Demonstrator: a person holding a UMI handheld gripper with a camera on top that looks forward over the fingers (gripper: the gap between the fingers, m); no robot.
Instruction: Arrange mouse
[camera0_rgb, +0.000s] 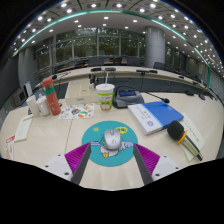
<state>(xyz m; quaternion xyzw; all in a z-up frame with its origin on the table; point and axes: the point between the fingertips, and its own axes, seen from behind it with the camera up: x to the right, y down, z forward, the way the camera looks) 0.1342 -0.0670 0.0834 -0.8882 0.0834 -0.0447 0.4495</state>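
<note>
A small white and grey mouse (111, 143) sits on a round teal mouse mat (110, 140) with a cartoon print, on the light wooden table (110, 172). My gripper (111, 160) is just short of the mat, its two fingers (76, 159) with magenta pads spread wide to either side of the mat's near edge. The gripper is open and empty. The mouse stands just ahead of the fingers, between their lines, with clear gaps on both sides.
Beyond the mat stand a green and white paper cup (105, 96), an orange bottle (47, 96) and papers. A blue book (154, 116) lies to the right, with a black microphone (179, 134) beside it. A dark pouch (127, 97) lies behind.
</note>
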